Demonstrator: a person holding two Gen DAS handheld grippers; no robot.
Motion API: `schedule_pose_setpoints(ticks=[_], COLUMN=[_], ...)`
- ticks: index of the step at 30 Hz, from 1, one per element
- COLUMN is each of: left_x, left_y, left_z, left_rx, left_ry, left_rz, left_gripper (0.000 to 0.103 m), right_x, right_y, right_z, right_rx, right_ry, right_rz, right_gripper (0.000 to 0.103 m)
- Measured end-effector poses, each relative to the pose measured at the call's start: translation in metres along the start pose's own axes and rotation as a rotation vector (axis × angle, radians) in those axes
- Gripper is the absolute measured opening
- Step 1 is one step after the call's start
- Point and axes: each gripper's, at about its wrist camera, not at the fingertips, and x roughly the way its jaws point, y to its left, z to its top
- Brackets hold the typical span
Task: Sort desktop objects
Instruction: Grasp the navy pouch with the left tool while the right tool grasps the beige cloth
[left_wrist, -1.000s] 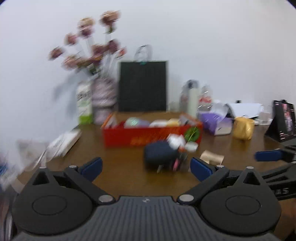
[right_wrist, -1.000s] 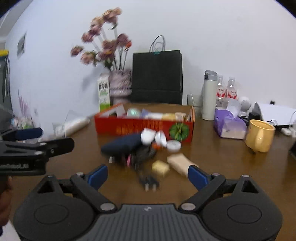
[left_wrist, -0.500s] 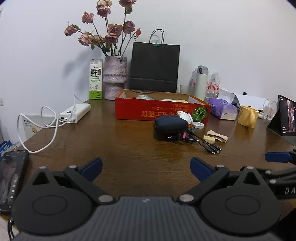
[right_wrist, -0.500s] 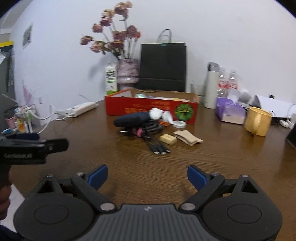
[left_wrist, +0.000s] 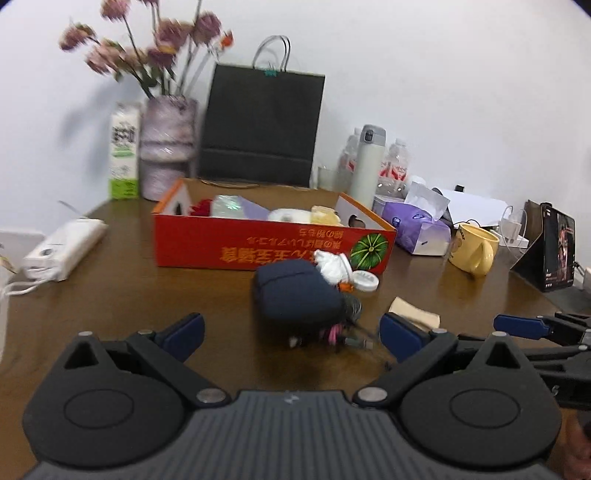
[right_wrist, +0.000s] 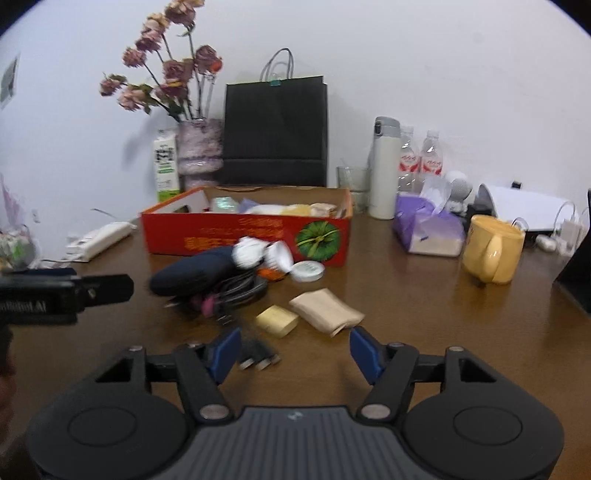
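Note:
A dark blue pouch (left_wrist: 295, 291) lies on the brown table with black cables (right_wrist: 240, 288), a white crumpled thing (right_wrist: 251, 253), a white round lid (right_wrist: 306, 271), a yellow block (right_wrist: 277, 320) and a tan packet (right_wrist: 325, 312) beside it. A red cardboard box (left_wrist: 273, 236) with several items stands just behind. My left gripper (left_wrist: 291, 332) is open, just short of the pouch. My right gripper (right_wrist: 295, 354) is open and empty, a little short of the yellow block and tan packet (left_wrist: 413, 314). The pouch also shows in the right wrist view (right_wrist: 192, 275).
A black paper bag (left_wrist: 262, 125), a flower vase (left_wrist: 166, 147) and a milk carton (left_wrist: 125, 155) stand at the back. A white flask (right_wrist: 384, 170), bottles, a purple tissue pack (right_wrist: 428, 229), a yellow mug (right_wrist: 491, 251) and a tablet stand (left_wrist: 554, 247) are at the right. A white power strip (left_wrist: 62, 247) lies left.
Both grippers have moved forward, closer to the pile of things. The right gripper's fingers have come somewhat closer together but stay open.

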Motion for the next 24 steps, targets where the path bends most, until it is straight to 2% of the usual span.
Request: schedule_pose_setpoints(ticks=[2, 4, 7, 8, 9, 10, 11, 12, 20, 24], left_x=[0.023, 0.049, 0.101, 0.115, 0.127, 0.132, 0.133, 0.132, 0.129, 0.127], left_y=[0.002, 0.0, -0.004, -0.002, 0.002, 0.007, 0.011, 0.014, 0.021, 0.023], left_z=[0.014, 0.026, 0.035, 0.034, 0.031, 0.028, 0.025, 0.025, 0.028, 0.031], left_rx=[0.007, 0.022, 0.056, 0.042, 0.005, -0.028, -0.05, -0.055, -0.079, -0.074], left_ry=[0.016, 0.044, 0.151, 0.18, 0.217, 0.217, 0.202, 0.201, 0.177, 0.168], left_rz=[-0.026, -0.037, -0.061, -0.063, -0.065, -0.051, -0.073, -0.089, -0.105, -0.071], left_gripper=[0.103, 0.103, 0.103, 0.089, 0.081, 0.073, 0.07, 0.068, 0.064, 0.063], right_x=[0.016, 0.037, 0.079, 0.096, 0.111, 0.122, 0.127, 0.129, 0.131, 0.131], right_y=[-0.006, -0.014, -0.028, -0.03, -0.034, -0.04, -0.044, -0.044, -0.053, -0.053], right_z=[0.01, 0.019, 0.031, 0.033, 0.033, 0.033, 0.034, 0.035, 0.032, 0.035], right_rx=[-0.029, -0.045, -0.035, -0.031, -0.011, 0.015, 0.031, 0.026, 0.067, 0.066], right_ry=[-0.002, 0.016, 0.095, 0.151, 0.179, 0.184, 0.174, 0.174, 0.156, 0.157], right_rz=[-0.036, -0.037, 0.006, 0.012, 0.002, -0.005, 0.002, -0.014, 0.02, 0.014], right_gripper=[0.065, 0.065, 0.065, 0.063, 0.05, 0.045, 0.022, 0.007, 0.007, 0.007])
